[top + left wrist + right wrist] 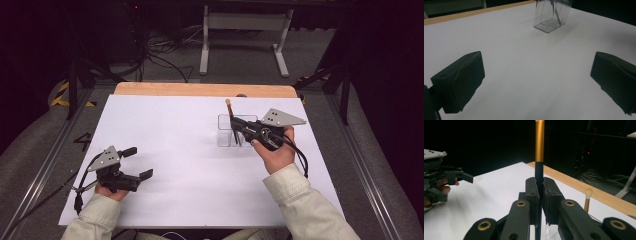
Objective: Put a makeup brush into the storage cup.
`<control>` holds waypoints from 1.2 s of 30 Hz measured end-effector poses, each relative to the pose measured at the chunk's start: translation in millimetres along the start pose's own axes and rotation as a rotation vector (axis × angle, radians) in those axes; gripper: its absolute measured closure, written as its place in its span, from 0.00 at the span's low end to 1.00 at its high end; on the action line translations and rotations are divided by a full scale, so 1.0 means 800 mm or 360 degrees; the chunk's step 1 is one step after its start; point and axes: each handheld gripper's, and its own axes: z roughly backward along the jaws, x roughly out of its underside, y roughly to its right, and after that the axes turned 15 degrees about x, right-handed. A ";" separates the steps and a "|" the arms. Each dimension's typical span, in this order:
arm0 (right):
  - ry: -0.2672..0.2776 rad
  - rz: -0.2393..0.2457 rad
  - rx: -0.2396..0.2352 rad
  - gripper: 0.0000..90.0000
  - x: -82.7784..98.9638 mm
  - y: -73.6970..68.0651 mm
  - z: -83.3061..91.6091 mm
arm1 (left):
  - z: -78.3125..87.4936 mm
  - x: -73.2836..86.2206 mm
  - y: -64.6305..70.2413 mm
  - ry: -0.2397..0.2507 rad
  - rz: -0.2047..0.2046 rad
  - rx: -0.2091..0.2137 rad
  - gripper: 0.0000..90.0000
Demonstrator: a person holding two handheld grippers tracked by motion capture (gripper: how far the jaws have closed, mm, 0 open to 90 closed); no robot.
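My right gripper is shut on a thin makeup brush with a black handle and a gold band. It holds the brush upright over a clear plastic holder. In the right gripper view the jaws pinch the black handle, and the gold band rises above them. A second, smaller brush with a pale tip stands just beyond, to the right. In the left gripper view, dark handles show inside the clear holder. My left gripper rests low at the near left, open and empty, with its jaws wide apart.
A white sheet covers the table, with a wooden edge along the far side. Beyond the table are a white frame's legs, cables on the floor and dark stands.
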 end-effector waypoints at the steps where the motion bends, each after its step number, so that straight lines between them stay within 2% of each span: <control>1: 0.0007 -0.0008 0.0010 0.93 0.000 0.002 0.000 | 0.000 0.000 0.000 0.0001 -0.0004 0.0002 0.00; 15: 0.0059 -0.0091 0.0107 0.93 0.000 0.016 -0.009 | 0.000 0.000 0.001 0.0011 0.0001 -0.0004 0.00; 22: 0.0099 -0.0174 0.0166 0.93 0.001 0.024 -0.014 | 0.000 0.000 0.001 0.0009 -0.0001 -0.0001 0.00; 27: 0.0112 -0.0168 0.0196 0.93 0.001 0.025 -0.019 | 0.000 0.000 0.001 0.0009 -0.0001 0.0000 0.00; 36: 0.0145 -0.0203 0.0264 0.93 0.005 0.035 -0.027 | 0.000 0.000 0.001 0.0020 -0.0005 0.0000 0.00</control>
